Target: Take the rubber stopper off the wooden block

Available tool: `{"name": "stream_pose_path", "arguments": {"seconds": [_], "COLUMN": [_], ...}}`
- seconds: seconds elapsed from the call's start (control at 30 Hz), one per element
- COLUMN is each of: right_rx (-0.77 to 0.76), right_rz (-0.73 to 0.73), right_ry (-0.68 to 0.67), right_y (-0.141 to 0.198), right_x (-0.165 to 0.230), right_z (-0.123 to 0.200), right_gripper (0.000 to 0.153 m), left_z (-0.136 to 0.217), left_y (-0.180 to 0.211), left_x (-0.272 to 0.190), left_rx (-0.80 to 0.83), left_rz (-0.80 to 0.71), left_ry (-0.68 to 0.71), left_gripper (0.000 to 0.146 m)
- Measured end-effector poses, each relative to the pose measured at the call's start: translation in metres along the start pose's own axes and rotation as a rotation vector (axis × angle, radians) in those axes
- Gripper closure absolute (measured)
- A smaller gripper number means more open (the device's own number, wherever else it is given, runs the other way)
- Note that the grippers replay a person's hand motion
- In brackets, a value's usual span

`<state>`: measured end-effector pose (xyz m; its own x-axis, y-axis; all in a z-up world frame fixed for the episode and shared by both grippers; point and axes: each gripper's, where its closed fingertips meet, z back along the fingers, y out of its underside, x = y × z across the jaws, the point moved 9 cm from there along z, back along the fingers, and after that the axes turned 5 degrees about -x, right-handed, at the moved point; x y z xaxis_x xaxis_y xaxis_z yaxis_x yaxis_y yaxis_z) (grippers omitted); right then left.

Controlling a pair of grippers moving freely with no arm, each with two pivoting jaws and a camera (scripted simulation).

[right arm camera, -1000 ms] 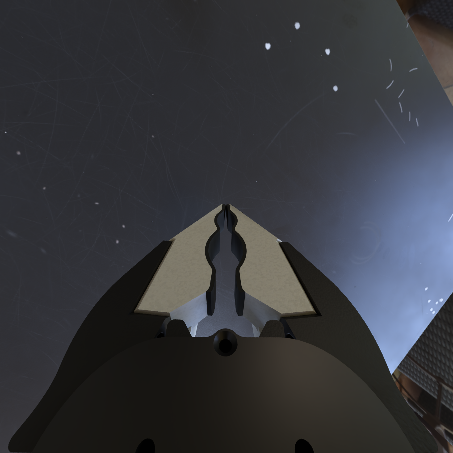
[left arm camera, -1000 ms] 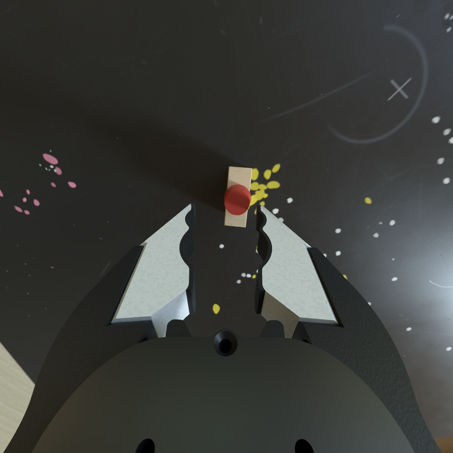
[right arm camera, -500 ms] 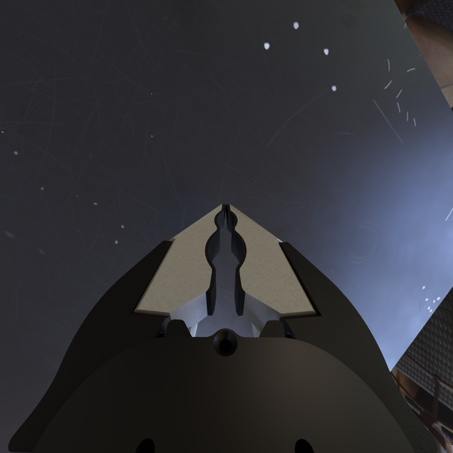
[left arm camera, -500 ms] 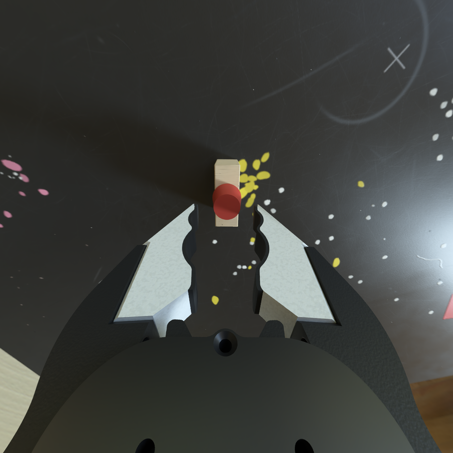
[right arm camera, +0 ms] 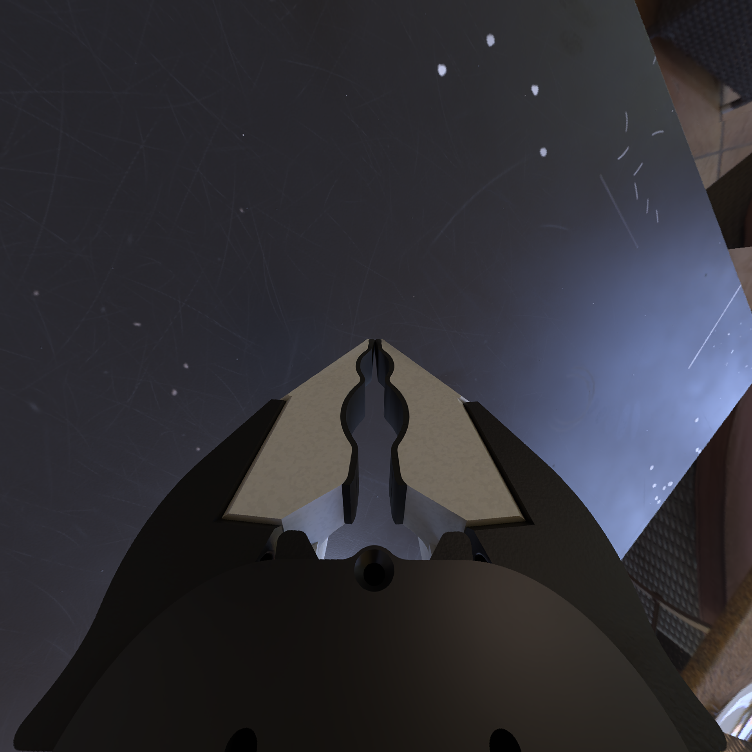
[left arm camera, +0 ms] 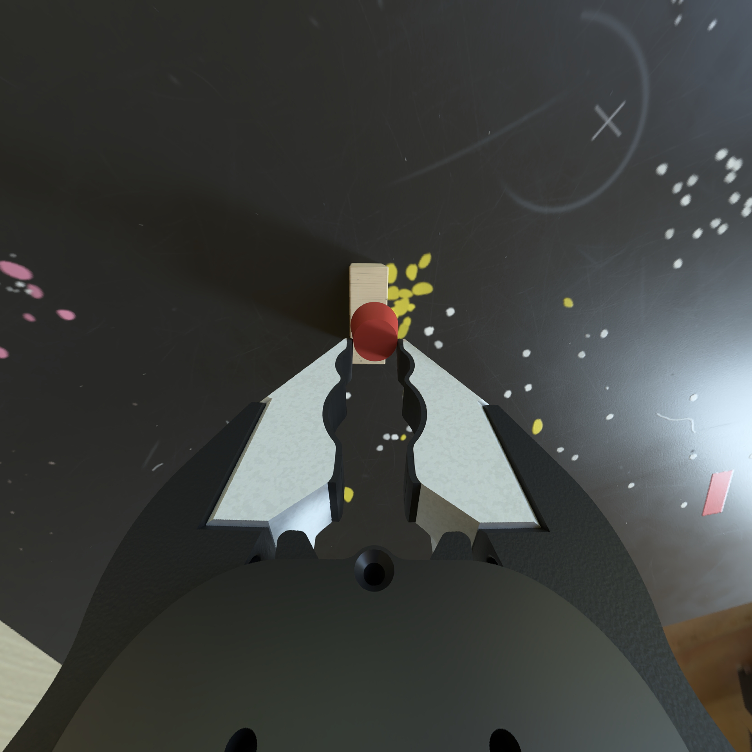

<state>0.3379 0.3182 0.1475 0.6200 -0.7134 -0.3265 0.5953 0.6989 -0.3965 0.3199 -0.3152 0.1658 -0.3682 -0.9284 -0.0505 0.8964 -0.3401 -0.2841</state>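
In the left wrist view a pale wooden block (left arm camera: pixel 367 280) lies on the dark tabletop, with a red rubber stopper (left arm camera: pixel 374 330) standing on its near half. My left gripper (left arm camera: pixel 373 346) is open, its fingertips on either side of the stopper's near part, with narrow gaps on both sides. I cannot tell whether the pads touch the stopper. In the right wrist view my right gripper (right arm camera: pixel 374 341) is shut and empty above bare tabletop. The block and the stopper do not show there.
The dark scratched tabletop (left arm camera: pixel 203 142) carries yellow paint flecks (left arm camera: pixel 409 291) right of the block, pink flecks (left arm camera: pixel 24 280) at the left, white specks and chalk marks at the right. A small red strip (left arm camera: pixel 718 497) lies at the right. The table's right edge (right arm camera: pixel 712 228) shows in the right wrist view.
My left gripper has moved forward to the block, and its fingertips now flank the stopper; the jaws have narrowed. The right gripper has barely moved.
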Motion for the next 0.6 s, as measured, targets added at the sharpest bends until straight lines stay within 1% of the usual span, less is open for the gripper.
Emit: {"name": "stream_pose_path", "arguments": {"seconds": [0.13, 0.23, 0.3, 0.43, 0.5, 0.6], "right_rx": [0.008, 0.017, 0.022, 0.037, 0.039, 0.044], "right_rz": [0.009, 0.018, 0.023, 0.023, 0.023, 0.017], "right_ry": [0.01, 0.019, 0.023, 0.035, 0.05, 0.098], "right_y": [0.001, 0.001, 0.001, 0.003, 0.003, 0.002], "right_x": [-0.001, -0.001, -0.001, -0.001, -0.002, -0.005], "right_z": [0.001, 0.002, 0.003, 0.006, 0.009, 0.017], "right_gripper": [0.153, 0.153, 0.153, 0.152, 0.152, 0.152], "left_z": [0.035, 0.067, 0.09, 0.13, 0.141, 0.143], "left_y": [0.004, 0.007, 0.007, 0.006, 0.004, -0.005], "left_x": [-0.002, -0.013, -0.026, -0.069, -0.096, -0.141], "left_rx": [-0.152, -0.302, -0.42, -0.659, -0.71, -0.725], "left_rz": [0.01, 0.003, -0.027, -0.134, -0.221, -0.34], "left_ry": [-0.013, 0.013, 0.04, 0.193, 0.272, 0.327], "left_gripper": [0.125, 0.125, 0.125, 0.125, 0.125, 0.125]}}
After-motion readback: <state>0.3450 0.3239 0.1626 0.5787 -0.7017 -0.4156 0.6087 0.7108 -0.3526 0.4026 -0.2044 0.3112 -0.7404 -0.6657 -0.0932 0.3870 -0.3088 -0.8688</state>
